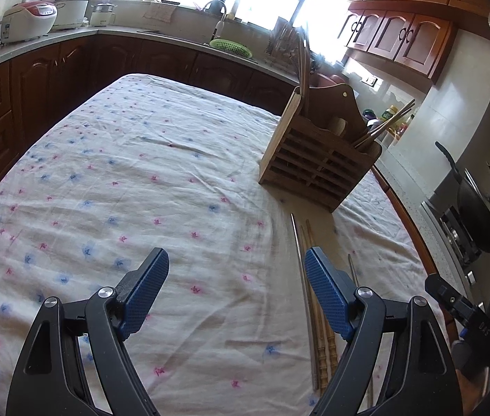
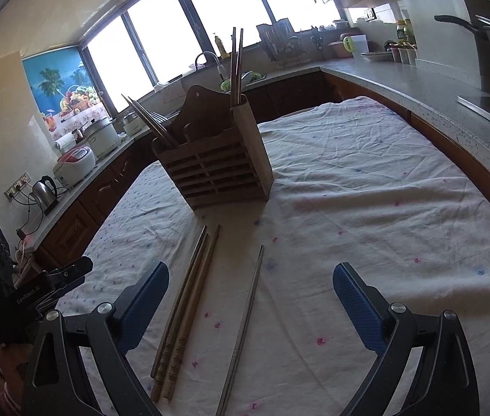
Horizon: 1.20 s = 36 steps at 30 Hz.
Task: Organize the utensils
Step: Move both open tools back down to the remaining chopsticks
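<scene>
A slatted wooden utensil holder (image 1: 317, 170) (image 2: 215, 170) stands upright on the floral tablecloth, with chopsticks standing in its end compartments. Loose wooden chopsticks (image 2: 189, 305) (image 1: 317, 312) lie side by side on the cloth in front of it, and a single metal chopstick (image 2: 245, 326) lies a little to their right. My left gripper (image 1: 236, 263) is open and empty above the cloth, its right finger over the wooden chopsticks. My right gripper (image 2: 250, 277) is open and empty, with the chopsticks lying between its fingers.
The table (image 1: 123, 180) is covered by a wrinkled white cloth with pink and blue flowers. Dark wooden counters surround it, with a rice cooker (image 1: 28, 20), kettle (image 2: 45, 190), sink faucet (image 1: 220, 17) and a wok (image 1: 477, 215) on the stove at right.
</scene>
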Each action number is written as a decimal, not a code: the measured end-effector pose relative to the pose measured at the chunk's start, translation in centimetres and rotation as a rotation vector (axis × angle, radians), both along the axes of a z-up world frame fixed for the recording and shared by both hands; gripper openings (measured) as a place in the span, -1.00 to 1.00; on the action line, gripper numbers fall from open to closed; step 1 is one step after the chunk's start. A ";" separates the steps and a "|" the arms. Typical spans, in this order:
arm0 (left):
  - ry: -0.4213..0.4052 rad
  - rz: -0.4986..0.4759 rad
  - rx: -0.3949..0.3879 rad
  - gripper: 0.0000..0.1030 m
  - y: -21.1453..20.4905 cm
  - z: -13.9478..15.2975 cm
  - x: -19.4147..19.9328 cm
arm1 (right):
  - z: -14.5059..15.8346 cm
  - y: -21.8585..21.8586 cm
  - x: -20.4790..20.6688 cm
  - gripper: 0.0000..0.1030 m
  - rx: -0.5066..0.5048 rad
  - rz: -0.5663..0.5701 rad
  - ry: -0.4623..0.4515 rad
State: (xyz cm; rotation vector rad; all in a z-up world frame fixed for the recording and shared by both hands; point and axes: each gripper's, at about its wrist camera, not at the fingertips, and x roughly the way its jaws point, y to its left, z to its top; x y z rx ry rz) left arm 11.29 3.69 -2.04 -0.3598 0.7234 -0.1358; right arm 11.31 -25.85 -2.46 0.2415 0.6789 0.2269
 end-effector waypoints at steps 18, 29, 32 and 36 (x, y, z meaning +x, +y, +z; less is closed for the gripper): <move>0.056 -0.132 0.112 0.60 -4.5 0.0 4.0 | -5.5 3.7 5.8 -0.87 -0.216 0.107 0.223; 0.117 -0.362 0.217 0.02 -13.1 -1.0 10.0 | -5.3 -3.3 5.3 -0.89 -0.152 -0.018 0.239; 0.145 -0.386 0.266 -0.06 -14.7 -1.8 11.3 | -5.1 -4.8 5.7 -0.88 -0.118 -0.042 0.243; 0.183 -0.413 0.301 -0.30 -15.9 -3.1 12.7 | -5.0 -5.9 6.3 -0.74 -0.082 -0.063 0.246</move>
